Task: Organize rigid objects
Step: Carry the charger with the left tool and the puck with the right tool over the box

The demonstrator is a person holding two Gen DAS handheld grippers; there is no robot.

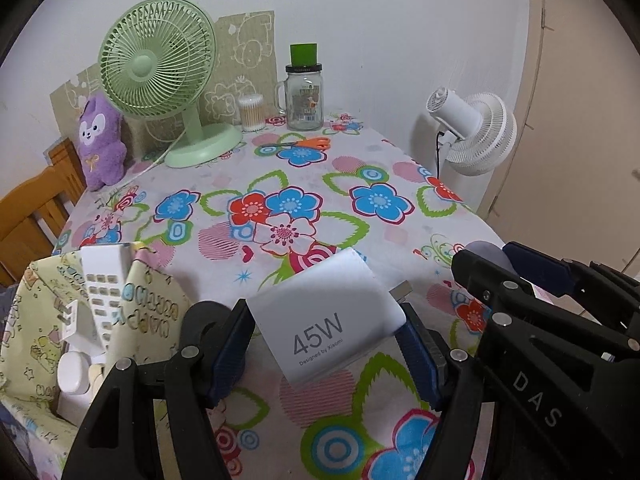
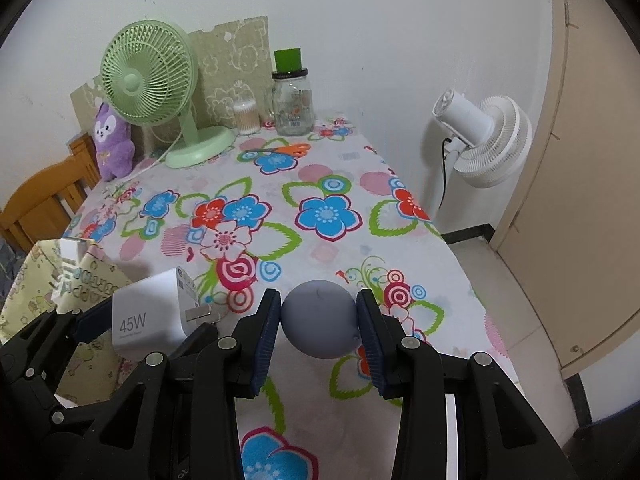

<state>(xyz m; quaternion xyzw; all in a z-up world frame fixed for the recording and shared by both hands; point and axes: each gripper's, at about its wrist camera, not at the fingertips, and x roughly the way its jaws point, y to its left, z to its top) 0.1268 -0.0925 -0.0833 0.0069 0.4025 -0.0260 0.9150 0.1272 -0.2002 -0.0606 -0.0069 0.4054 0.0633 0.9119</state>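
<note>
Left fingers (image 1: pixel 240 344) clamped on charger (image 1: pixel 332 316), prongs pointing right, held just above tabletop (image 1: pixel 360 200). Right fingers (image 2: pixel 269 336) clamped on grey ball (image 2: pixel 319 320), also aloft, just right of charger. Bag (image 1: pixel 40 320) with white parts sits at left edge, nearer left gripper (image 1: pixel 328 352); probably charger goes in first.

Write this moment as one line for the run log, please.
left gripper: shut on 45W charger | right gripper: shut on grey ball | both above floral tablecloth | yellow bag: near left
</note>
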